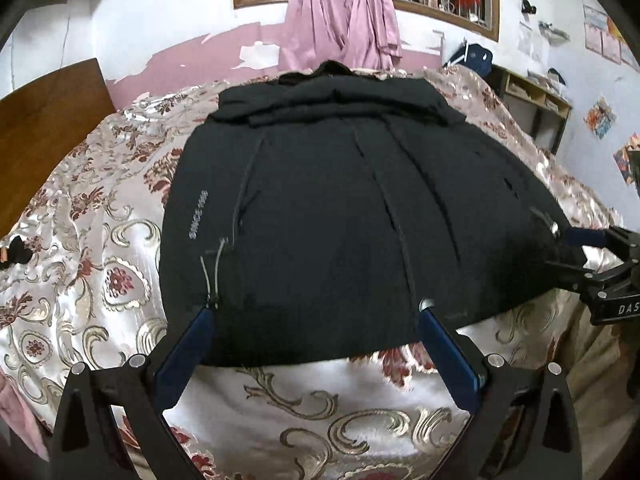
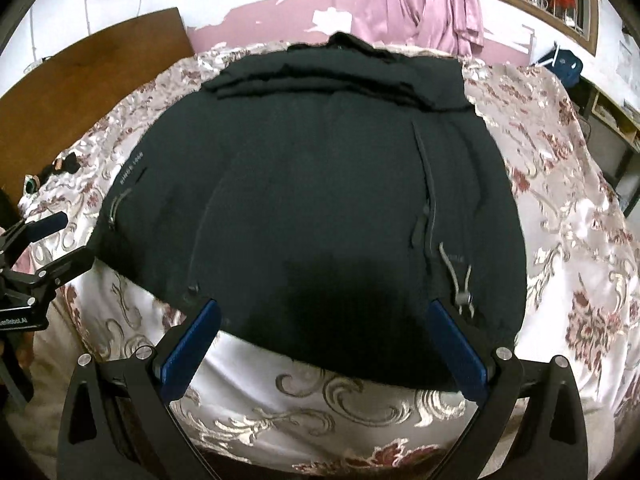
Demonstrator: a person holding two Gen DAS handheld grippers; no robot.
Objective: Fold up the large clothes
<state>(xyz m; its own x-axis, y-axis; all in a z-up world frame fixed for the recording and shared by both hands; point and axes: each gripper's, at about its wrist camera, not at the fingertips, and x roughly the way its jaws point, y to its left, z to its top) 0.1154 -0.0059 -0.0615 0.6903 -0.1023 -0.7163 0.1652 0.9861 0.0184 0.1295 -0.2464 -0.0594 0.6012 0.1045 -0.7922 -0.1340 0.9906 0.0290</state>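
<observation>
A large black jacket (image 1: 340, 208) lies flat on the bed, hem toward me, sleeves folded across its far end; it also shows in the right wrist view (image 2: 320, 200). My left gripper (image 1: 316, 312) is open, its blue fingers spread over the hem's left part, holding nothing. My right gripper (image 2: 324, 308) is open over the hem's right part, next to a drawcord toggle (image 2: 462, 296). The right gripper also shows at the left wrist view's right edge (image 1: 600, 264), and the left gripper at the right wrist view's left edge (image 2: 40, 248).
The bed has a shiny floral bedspread (image 1: 100, 280). A wooden headboard (image 1: 48, 120) stands at the left. Pink curtains (image 1: 344, 16) hang on the far wall under a window. Shelves (image 1: 536, 100) stand at the right. Small dark items (image 1: 16, 252) lie at the bed's left edge.
</observation>
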